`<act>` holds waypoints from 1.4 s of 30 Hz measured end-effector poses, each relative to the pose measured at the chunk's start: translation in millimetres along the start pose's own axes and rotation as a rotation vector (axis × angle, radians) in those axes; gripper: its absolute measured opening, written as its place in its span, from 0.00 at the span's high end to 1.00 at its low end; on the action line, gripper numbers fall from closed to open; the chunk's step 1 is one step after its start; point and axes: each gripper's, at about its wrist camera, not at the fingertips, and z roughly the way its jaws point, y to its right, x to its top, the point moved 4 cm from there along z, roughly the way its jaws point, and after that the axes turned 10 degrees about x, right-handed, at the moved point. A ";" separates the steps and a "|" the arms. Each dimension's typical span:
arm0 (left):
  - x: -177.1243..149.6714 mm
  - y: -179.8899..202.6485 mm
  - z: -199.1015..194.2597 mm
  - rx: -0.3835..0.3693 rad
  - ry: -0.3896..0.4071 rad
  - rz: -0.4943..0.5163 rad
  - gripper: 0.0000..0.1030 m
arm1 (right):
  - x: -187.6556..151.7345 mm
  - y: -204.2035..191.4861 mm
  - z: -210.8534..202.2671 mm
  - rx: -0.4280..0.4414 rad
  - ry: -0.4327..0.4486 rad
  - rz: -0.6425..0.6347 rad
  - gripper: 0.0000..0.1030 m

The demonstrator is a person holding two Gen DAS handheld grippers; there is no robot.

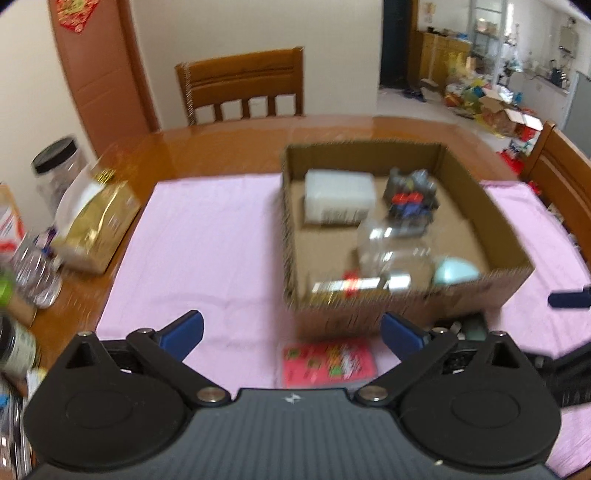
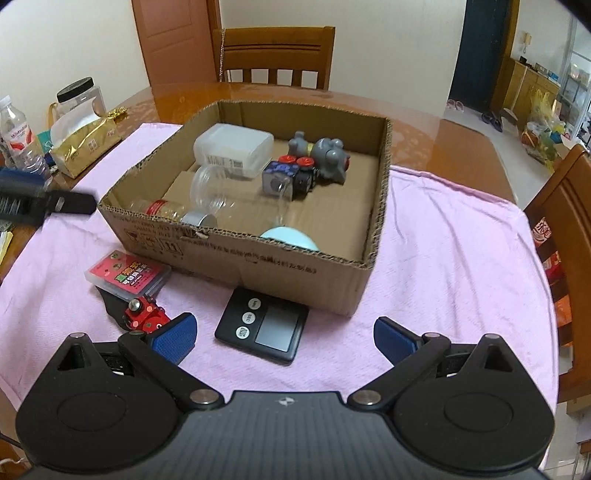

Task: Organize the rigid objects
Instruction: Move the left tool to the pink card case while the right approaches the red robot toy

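Both the left gripper [image 1: 291, 334] and right gripper [image 2: 284, 338] hold their fingers wide with nothing between them. Just before the cardboard box [image 2: 266, 258] lie a black timer [image 2: 263, 325], a red card case [image 2: 127, 277] and a red toy [image 2: 146, 317] on the pink-clothed table [image 2: 443, 266].

Wooden chairs [image 2: 275, 55], brown door [image 2: 168, 33], cream walls (doorway perhaps beyond)

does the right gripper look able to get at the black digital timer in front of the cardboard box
Probably yes. The right gripper has its jaws wide open and empty, and the flat black digital timer lies on the pink cloth just ahead of them, outside the brown cardboard box, with nothing on top of it.
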 end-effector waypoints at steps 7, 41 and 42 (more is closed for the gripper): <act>-36.6 -17.9 6.5 0.042 -0.079 -0.079 0.01 | 9.6 -9.3 31.8 0.005 -0.019 -0.001 0.00; -64.2 -45.3 11.2 -0.015 -0.087 -0.135 0.01 | -37.9 -98.8 72.3 0.092 -0.185 -0.308 0.00; -61.2 -43.3 13.3 -0.024 -0.088 -0.136 0.01 | -37.5 -94.3 72.6 0.100 -0.193 -0.279 0.00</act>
